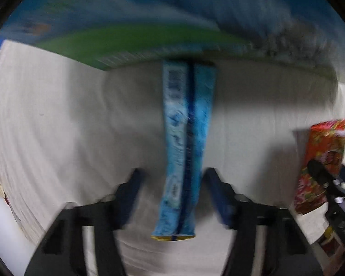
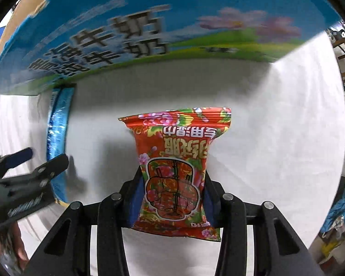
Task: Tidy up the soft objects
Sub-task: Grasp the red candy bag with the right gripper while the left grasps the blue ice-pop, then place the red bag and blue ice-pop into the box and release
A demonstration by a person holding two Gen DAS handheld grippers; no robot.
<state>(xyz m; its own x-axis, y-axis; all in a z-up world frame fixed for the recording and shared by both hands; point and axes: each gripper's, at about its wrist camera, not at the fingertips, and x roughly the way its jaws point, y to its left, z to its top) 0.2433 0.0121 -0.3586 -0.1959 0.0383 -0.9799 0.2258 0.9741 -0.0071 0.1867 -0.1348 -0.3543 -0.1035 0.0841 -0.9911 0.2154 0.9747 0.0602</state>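
White cloth (image 2: pixel 276 138) covers table; blue box (image 2: pixel 172 11) at 12 o'clock. Right gripper (image 2: pixel 172 197) pinching red packet (image 2: pixel 174 172); left gripper (image 1: pixel 172 195) spread around blue packet (image 1: pixel 186 138).

surface: white cloth (image 2: pixel 276 138) | on it: red packet (image 2: pixel 174 161); blue packet (image 1: pixel 184 149); printed carton (image 2: pixel 149 23)

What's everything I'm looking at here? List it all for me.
Blue packet: one, blue, standing on edge on the white cloth, its far end under the carton, between the left gripper's open fingers without touching.
Red floral packet: one, red with flowers and Chinese print, on the cloth, pinched at its sides.
Milk carton box: one, blue and green, at the far edge.
White cloth: one, covering the surface.
Left gripper: black with blue pads, open.
Right gripper: black, shut on the red floral packet.
Person's hand: one, lower left, holding the left gripper.
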